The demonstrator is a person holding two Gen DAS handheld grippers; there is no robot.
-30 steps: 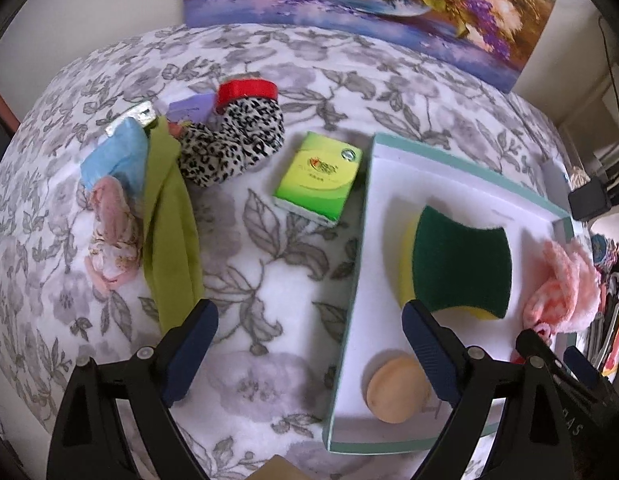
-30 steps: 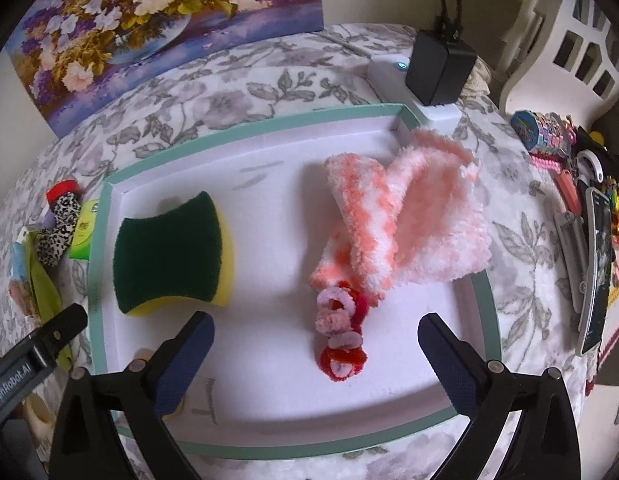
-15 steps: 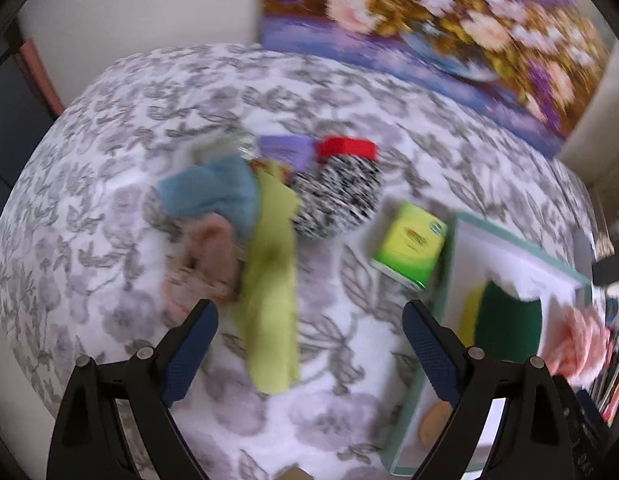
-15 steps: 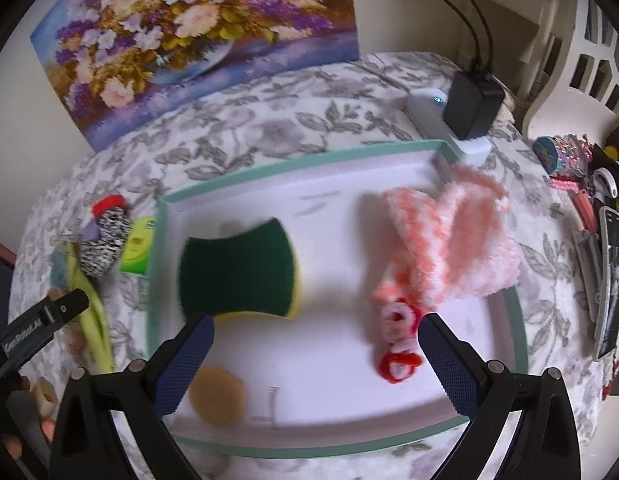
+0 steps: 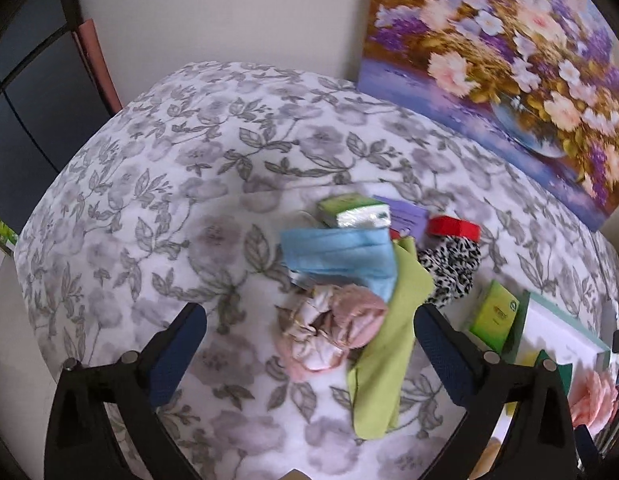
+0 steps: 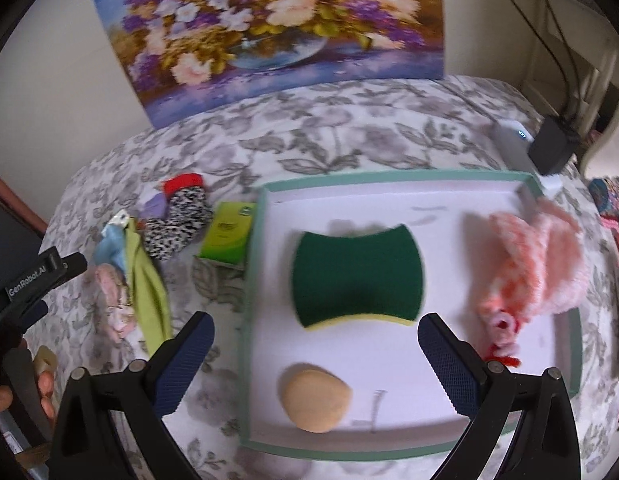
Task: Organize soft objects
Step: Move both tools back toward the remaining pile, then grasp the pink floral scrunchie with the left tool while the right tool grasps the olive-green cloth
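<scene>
My left gripper (image 5: 307,320) hovers over a pile on the flowered cloth, its jaws opening with nothing gripped. The pile holds a pink cloth bundle (image 5: 333,328), a blue face mask (image 5: 337,252), a green cloth (image 5: 389,356) and a leopard sock (image 5: 449,264) with a red cuff. My right gripper (image 6: 315,328) stands open above the white tray (image 6: 389,182). In the tray lie a green sponge (image 6: 357,276), a beige puff (image 6: 315,398), a fluffy pink cloth (image 6: 537,264) and a red-pink scrunchie (image 6: 501,336).
A green tissue pack (image 5: 495,314) lies between pile and tray; another pack (image 5: 353,210) and a purple packet (image 5: 405,216) sit behind the mask. A flower painting (image 6: 285,32) leans on the wall. A charger (image 6: 553,152) and small clutter (image 6: 613,204) sit at the right.
The left gripper has swung left from the tray's edge to over the pile. The right gripper has shifted left, from the pink cloth toward the sponge and puff.
</scene>
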